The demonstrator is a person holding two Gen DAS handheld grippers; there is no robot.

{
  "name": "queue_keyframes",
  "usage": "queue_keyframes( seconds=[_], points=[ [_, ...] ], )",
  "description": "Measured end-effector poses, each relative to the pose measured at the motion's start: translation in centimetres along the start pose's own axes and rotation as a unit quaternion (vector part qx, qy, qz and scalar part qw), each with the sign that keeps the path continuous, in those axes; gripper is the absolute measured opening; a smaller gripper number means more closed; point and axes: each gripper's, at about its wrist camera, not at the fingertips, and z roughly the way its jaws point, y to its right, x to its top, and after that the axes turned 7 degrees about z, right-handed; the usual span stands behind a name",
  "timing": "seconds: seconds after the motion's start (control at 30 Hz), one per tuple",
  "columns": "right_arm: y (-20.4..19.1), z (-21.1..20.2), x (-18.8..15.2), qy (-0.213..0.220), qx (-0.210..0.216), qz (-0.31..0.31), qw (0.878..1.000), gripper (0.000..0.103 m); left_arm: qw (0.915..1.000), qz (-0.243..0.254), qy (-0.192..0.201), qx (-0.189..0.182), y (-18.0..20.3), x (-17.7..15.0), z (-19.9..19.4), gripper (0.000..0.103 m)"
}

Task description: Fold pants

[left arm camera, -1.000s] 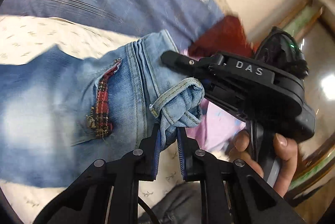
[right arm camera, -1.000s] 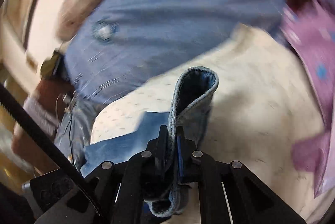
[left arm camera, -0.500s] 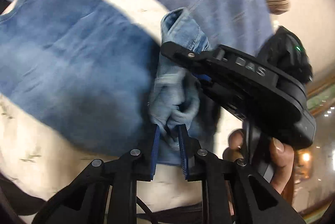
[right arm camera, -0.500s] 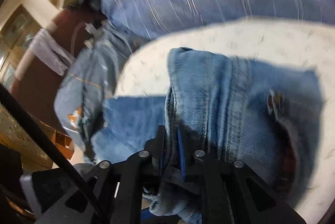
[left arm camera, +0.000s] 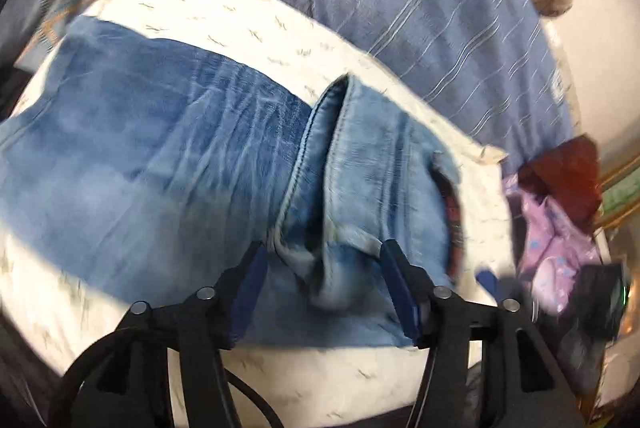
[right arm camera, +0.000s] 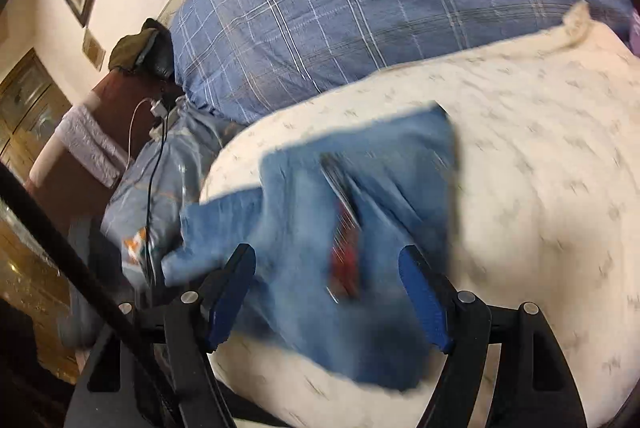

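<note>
Both cameras sit just behind their own gripper fingers, looking forward and down, close to the bed. The left wrist view looks past the left gripper (left arm camera: 324, 280) across the jeans (left arm camera: 160, 164) toward the plaid cover (left arm camera: 420, 8). The right wrist view looks past the right gripper (right arm camera: 326, 292). The 2 views share the jeans (right arm camera: 304, 212), the cream cloth (right arm camera: 540, 156) and the plaid cover (right arm camera: 360, 8).

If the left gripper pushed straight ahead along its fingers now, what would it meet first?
Most likely the folded hem of the jeans, bunched just ahead between the open left gripper jaws; depth is blurred, so contact distance is unclear.
</note>
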Motion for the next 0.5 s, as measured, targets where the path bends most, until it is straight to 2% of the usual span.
queue_keyframes(
  seconds=[0.07, 0.17, 0.2, 0.27, 0.3, 0.37, 0.43, 0.5],
  points=[
    [0.6, -0.5, -2.1, 0.002, -0.027, -0.035, 0.999, 0.076, 0.9998, -0.013, -0.01, -0.007, -0.5, -0.2, 0.9, 0.056],
    [-0.5, 0.3, -4.3, -0.015, -0.053, -0.086, 0.995, 0.076, 0.9995, -0.007, -0.027, -0.011, -0.7, 0.0, 2.8, 0.054],
    [-1.0, 0.8, -4.9, -0.019, -0.07, -0.107, 0.992, 0.077, 0.9994, -0.019, -0.025, -0.016, -1.1, 0.1, 2.9, 0.054],
    [-1.7, 1.9, -5.5, -0.024, -0.113, -0.138, 0.984, 0.078, 0.9981, -0.04, -0.03, -0.037, -1.5, 0.5, 3.6, 0.043],
    [-1.8, 2.4, -5.6, -0.027, -0.129, -0.147, 0.98, 0.078, 0.9977, -0.044, -0.033, -0.039, -1.6, 0.6, 3.8, 0.04],
    [-1.6, 2.9, -5.8, -0.029, -0.152, -0.154, 0.976, 0.072, 0.9982, -0.037, -0.031, -0.036, -1.5, 0.7, 3.8, 0.037],
    [-1.5, 3.0, -5.8, -0.03, -0.163, -0.152, 0.974, 0.061, 0.9985, -0.03, -0.031, -0.035, -1.3, 0.7, 3.4, 0.037],
    [-1.0, 2.9, -5.5, -0.036, -0.15, -0.134, 0.979, 0.056, 0.9989, -0.023, -0.032, -0.026, -1.0, 0.8, 3.4, 0.038]
  ],
)
